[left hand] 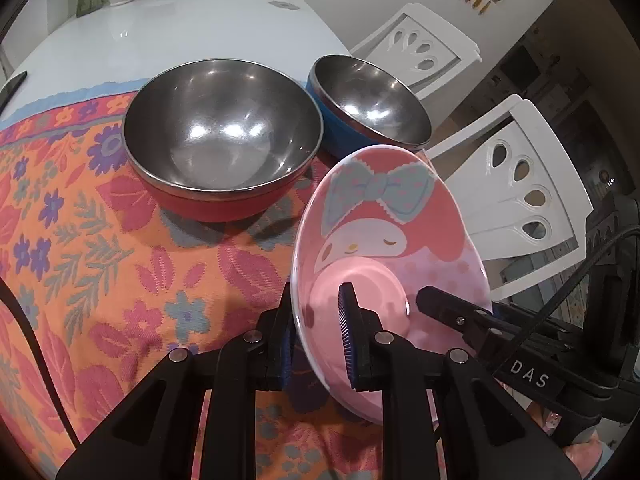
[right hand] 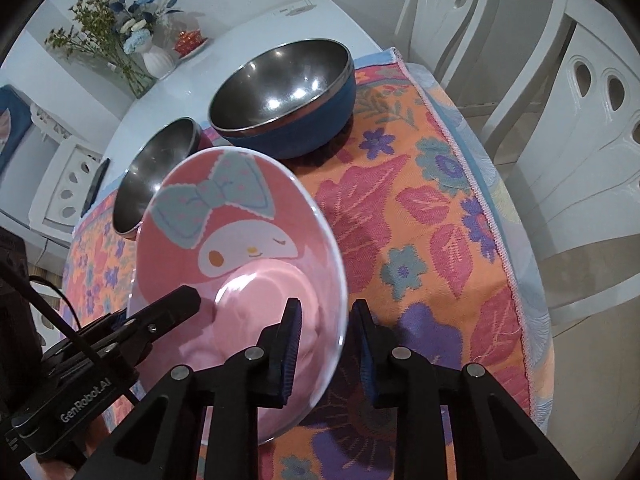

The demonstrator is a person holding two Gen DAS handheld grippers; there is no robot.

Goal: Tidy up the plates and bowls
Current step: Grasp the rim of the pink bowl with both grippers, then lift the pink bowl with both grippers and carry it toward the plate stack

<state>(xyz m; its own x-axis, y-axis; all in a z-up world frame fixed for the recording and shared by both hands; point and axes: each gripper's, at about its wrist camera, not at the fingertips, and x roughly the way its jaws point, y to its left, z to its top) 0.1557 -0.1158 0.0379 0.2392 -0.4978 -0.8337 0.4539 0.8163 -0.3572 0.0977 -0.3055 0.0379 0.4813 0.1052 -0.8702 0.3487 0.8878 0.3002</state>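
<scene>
A pink cartoon bowl (left hand: 384,248) is held tilted above the floral cloth; it also shows in the right wrist view (right hand: 240,248). My left gripper (left hand: 320,332) is shut on its left rim. My right gripper (right hand: 326,344) straddles its right rim with a small gap at the outer finger; its tip shows in the left wrist view (left hand: 444,304). Behind stand a steel bowl with a red outside (left hand: 222,136) (right hand: 156,168) and a steel bowl with a blue outside (left hand: 368,104) (right hand: 284,92), both upright on the cloth.
The floral cloth (left hand: 100,240) covers the near end of a white table (left hand: 168,28). White chairs (left hand: 516,184) stand along the right side. A vase of flowers (right hand: 156,60) and a red dish (right hand: 190,42) stand at the far end. A dark phone (left hand: 12,84) lies at left.
</scene>
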